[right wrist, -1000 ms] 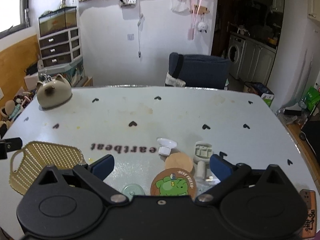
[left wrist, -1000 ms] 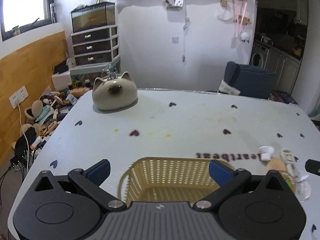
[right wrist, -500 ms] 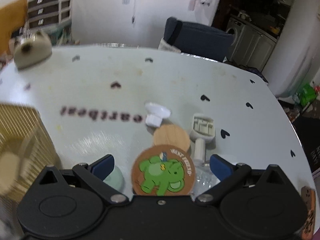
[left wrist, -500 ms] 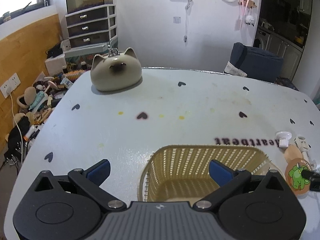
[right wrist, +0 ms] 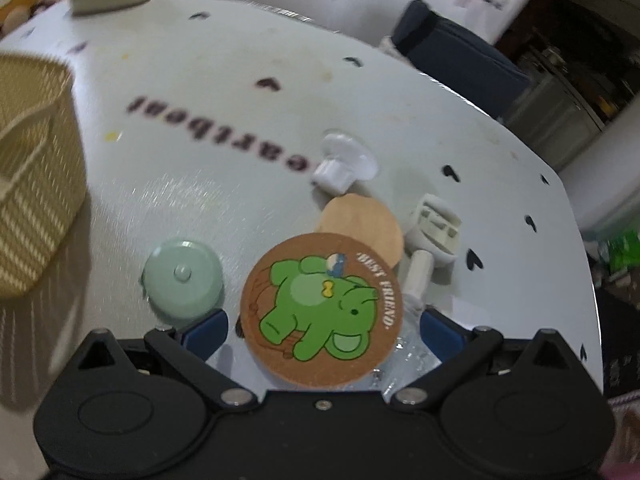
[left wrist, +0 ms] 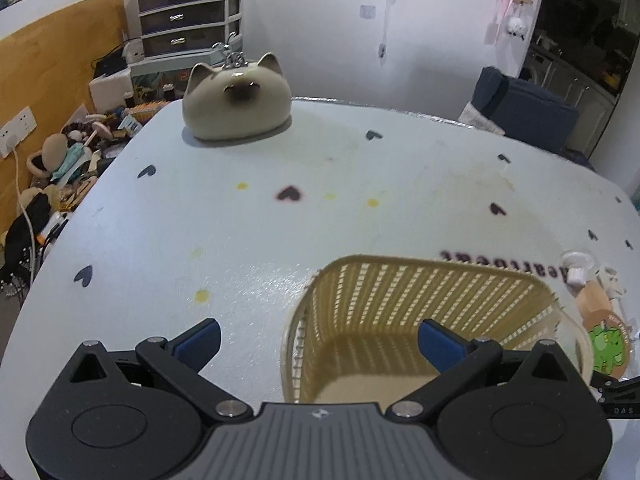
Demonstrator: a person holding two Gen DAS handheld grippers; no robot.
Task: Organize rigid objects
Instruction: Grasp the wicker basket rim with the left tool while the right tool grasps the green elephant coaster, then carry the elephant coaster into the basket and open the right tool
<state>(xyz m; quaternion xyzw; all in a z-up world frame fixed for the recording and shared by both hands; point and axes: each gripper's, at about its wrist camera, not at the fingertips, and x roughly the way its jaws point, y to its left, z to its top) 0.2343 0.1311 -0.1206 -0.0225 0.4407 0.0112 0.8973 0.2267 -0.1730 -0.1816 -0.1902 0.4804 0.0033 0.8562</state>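
Coaster (right wrist: 322, 308) lies flat directly between your right claw's (right wrist: 322, 330) spread fingers; basket (right wrist: 34, 184) sits to its left, under your spread, empty left claw (left wrist: 318, 340).

Basket (left wrist: 424, 292) woven plastic, probably; glossy table (left wrist: 280, 240).

The round brown coaster with a green cartoon elephant (right wrist: 325, 309), low in the middle of the right wrist view, carries the white words "BEST FRIEND." curving along its right rim. The white heart-patterned tablecloth (right wrist: 224, 80) bears dark printed lettering (right wrist: 218, 136), upside down and blurred, in the upper middle of that frame; it reads roughly "eartbeat". At the lower right edge of the left wrist view, a black part (left wrist: 622, 400) shows small letters "DAS".
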